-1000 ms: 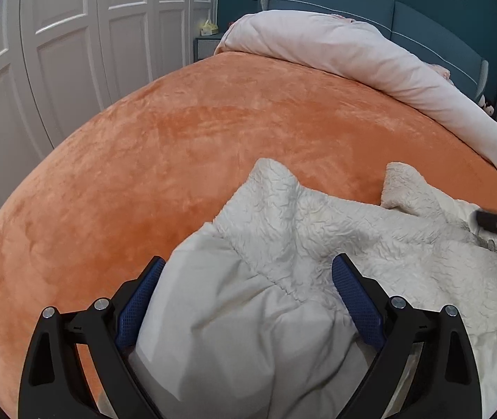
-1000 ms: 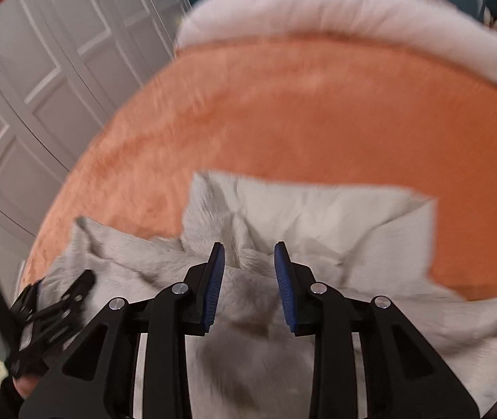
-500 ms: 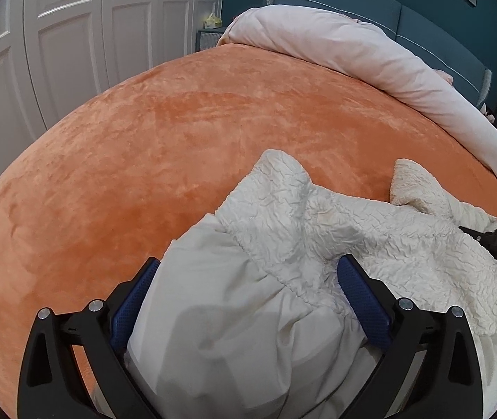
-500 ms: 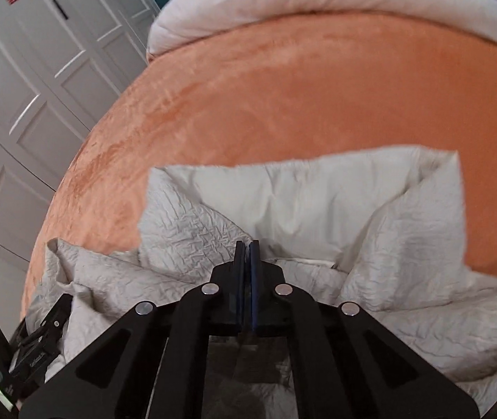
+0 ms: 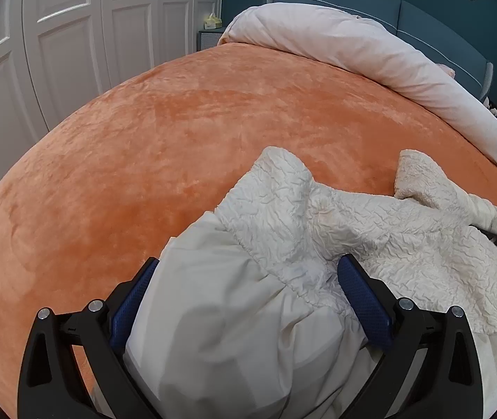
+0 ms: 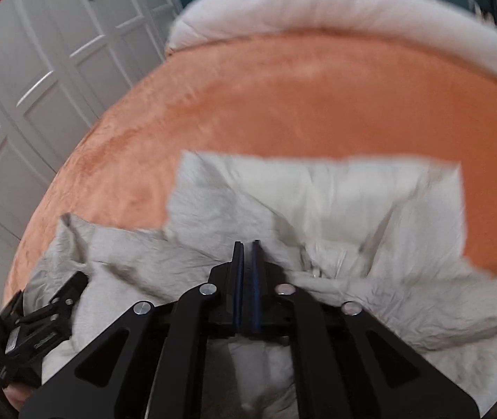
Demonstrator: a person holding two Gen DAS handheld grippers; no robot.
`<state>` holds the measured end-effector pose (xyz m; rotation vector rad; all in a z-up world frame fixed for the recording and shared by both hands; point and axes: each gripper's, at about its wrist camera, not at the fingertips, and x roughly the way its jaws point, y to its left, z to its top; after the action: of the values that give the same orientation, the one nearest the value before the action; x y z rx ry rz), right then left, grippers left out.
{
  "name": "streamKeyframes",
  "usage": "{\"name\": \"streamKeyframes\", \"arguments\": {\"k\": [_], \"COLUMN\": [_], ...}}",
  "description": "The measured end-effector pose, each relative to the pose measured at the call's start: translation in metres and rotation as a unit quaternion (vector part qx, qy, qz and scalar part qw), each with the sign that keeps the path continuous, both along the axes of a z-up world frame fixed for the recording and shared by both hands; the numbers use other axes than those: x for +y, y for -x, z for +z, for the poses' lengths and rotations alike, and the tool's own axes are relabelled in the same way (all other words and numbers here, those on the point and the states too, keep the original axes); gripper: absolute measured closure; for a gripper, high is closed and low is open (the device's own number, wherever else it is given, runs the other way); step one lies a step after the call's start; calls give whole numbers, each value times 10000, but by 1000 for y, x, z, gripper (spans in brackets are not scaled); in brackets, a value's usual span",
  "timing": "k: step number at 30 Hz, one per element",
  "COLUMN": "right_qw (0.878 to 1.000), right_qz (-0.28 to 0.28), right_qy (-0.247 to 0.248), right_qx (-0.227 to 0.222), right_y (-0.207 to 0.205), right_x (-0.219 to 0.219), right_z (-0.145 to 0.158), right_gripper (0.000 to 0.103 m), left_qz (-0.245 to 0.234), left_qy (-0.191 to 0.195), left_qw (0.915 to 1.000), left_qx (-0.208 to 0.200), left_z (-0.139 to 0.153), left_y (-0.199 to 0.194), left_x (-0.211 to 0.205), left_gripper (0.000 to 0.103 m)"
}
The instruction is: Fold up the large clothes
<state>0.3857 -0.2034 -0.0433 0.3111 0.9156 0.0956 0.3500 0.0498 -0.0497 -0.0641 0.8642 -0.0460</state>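
Note:
A cream-white garment (image 5: 318, 230) with a crinkled top part and a smooth lower part lies crumpled on the orange bed cover (image 5: 178, 132). My left gripper (image 5: 245, 286) is open, its jaws wide apart on either side of a fold of the smooth fabric. In the right wrist view the same garment (image 6: 318, 202) spreads in front of my right gripper (image 6: 246, 248), whose jaws are closed on a fold of it. The left gripper also shows in the right wrist view (image 6: 39, 328) at the lower left. The right wrist view is blurred.
A rolled pinkish-white duvet (image 5: 370, 52) lies along the far end of the bed by a blue headboard (image 5: 423, 10). White wardrobe doors (image 5: 56, 52) stand along the left side. A small bedside cabinet (image 5: 210, 35) stands in the corner.
My right gripper closed on the garment's fabric, then shifted, pulling the cloth. My left gripper stayed open around the fold, drifting slightly forward.

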Motion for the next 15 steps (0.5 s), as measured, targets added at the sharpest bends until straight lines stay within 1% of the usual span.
{"name": "streamKeyframes", "arguments": {"k": [2,4,5,6,7,8,9,10,11,12,13,14,15], "right_qw": [9996,9988,9972,9958,9922,9902,9864,9840,9828,9802,9767,9755,9747], "right_qz": [-29,-92,-206,-318,-533,-656,-893,-1085,-1232,-1477,-1668,-1754,-1925], "right_qy": [-282,-419,-529,-592,-713,-735,-649,-438,-191,299,693,812,819], "right_qx": [-23,-248,-482,-624,-872,-992,-1215,-1340,-1360,-1287,-1160,-1055,-788], "right_y": [2,12,25,34,56,68,91,110,123,140,153,159,168], "right_x": [-7,-11,-18,-26,-42,-52,-71,-87,-99,-117,-135,-144,-164], "right_z": [-4,5,17,25,39,47,59,66,69,71,69,66,57], "right_gripper": [103,99,95,81,71,52,42,38,33,27,25,23,23], "left_qz": [-3,-2,-16,-37,-44,-68,-56,-19,21,67,70,97,175], "left_qy": [-3,51,136,299,414,571,634,688,708,767,884,1001,1099], "left_qw": [10000,10000,9999,9995,9991,9982,9974,9961,9956,9953,9949,9944,9937], "left_qx": [-2,-1,1,1,-22,-173,-329,-543,-621,-587,-477,-326,-102], "left_z": [0,1,3,9,15,29,39,53,60,66,67,64,58], "left_y": [0,0,1,3,6,12,16,21,20,16,9,1,-10], "left_x": [0,1,3,8,13,22,29,38,44,52,57,63,67], "left_gripper": [5,5,5,5,5,5,5,5,5,5,5,5,5]}}
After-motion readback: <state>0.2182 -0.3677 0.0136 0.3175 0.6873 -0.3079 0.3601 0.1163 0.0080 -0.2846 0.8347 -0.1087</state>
